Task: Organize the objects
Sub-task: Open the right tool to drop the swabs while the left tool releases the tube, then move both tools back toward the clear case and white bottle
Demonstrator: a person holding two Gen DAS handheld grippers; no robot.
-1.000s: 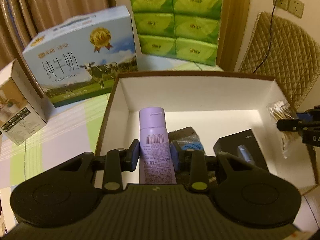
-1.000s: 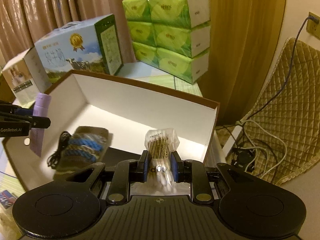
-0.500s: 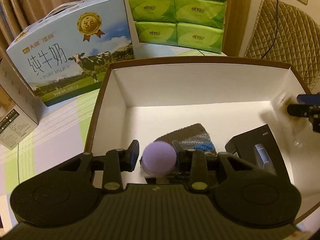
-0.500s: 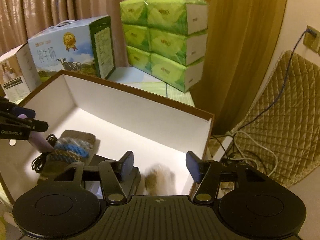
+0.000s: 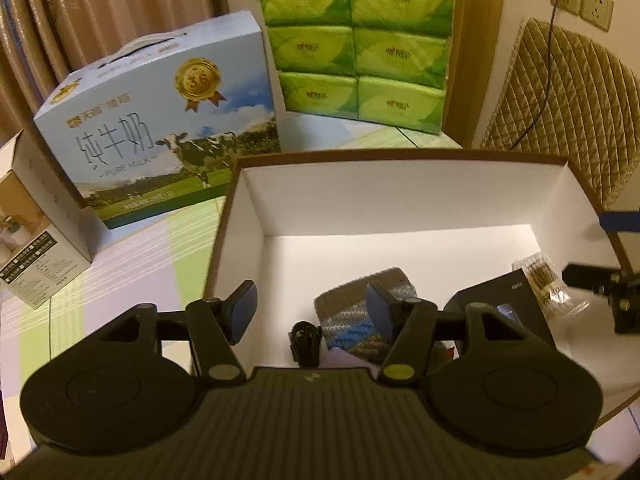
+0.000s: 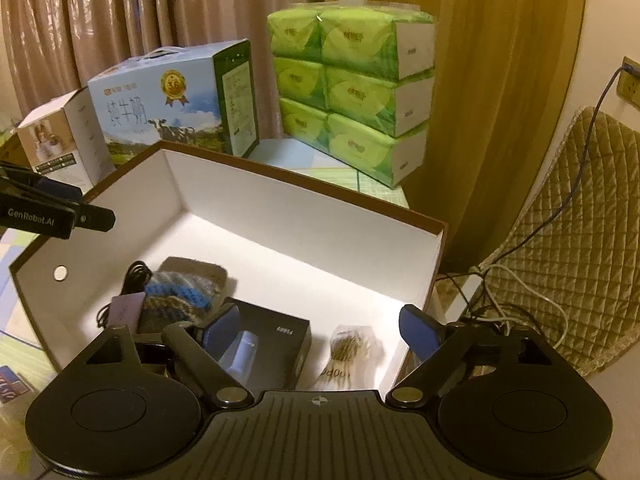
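- Left claw (image 5: 311, 307): jaws spread wide, holding nothing, above the near left part of the open box (image 5: 384, 196).
- Right claw (image 6: 320, 326): jaws spread wide, holding nothing, above the near right part of the box.
- Box floor, near end: purple bottle (image 6: 127, 310) lies at left against the knitted pouch (image 6: 182, 294); black case (image 6: 276, 344) in the middle; cotton swab bag (image 6: 347, 350) at right.
- Far tabletop: milk carton (image 5: 160, 120) at left, green tissue packs (image 5: 360, 40) at right.

purple bottle (image 6: 127, 312) flat by knit pouch (image 6: 180, 292) | swab pack (image 6: 348, 354) on box (image 6: 304, 216) floor
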